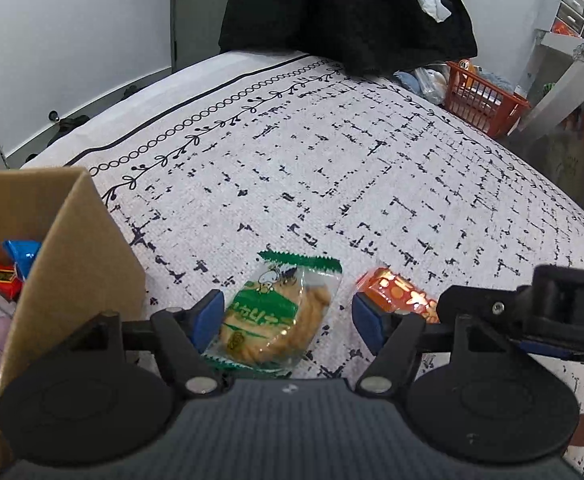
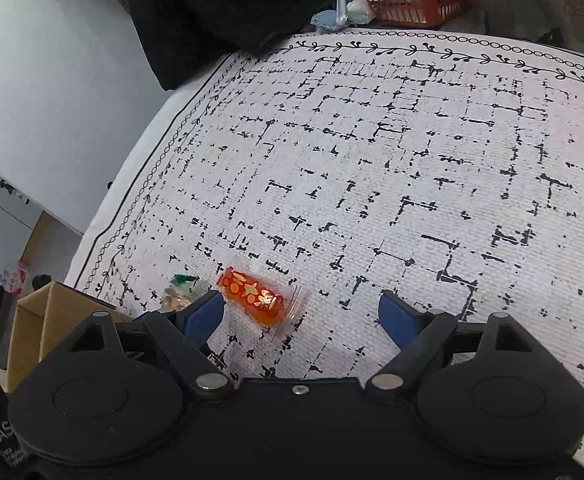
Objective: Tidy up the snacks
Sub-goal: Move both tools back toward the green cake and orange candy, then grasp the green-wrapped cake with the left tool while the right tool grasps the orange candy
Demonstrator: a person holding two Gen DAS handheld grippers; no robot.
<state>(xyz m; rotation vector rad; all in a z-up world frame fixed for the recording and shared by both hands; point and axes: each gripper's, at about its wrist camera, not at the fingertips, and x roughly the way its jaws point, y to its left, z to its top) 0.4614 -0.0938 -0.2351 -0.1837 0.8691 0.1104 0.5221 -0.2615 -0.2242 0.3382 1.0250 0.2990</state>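
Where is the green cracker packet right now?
In the left wrist view, the green cracker packet lies on the patterned cloth between the open left tongs, right of the cardboard box, left of the orange snack.

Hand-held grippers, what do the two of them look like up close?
Both the left hand-held gripper and the right hand-held gripper are black plastic, with two round discs, silver pivot screws and blue finger pads. The right one's body carries white lettering. No cables or sleeves show.

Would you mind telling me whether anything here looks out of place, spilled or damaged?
Nothing looks spilled or damaged. Two snacks lie loose on the patterned cloth outside the cardboard box: a green biscuit packet and an orange wrapped snack, both wrappers seemingly intact.
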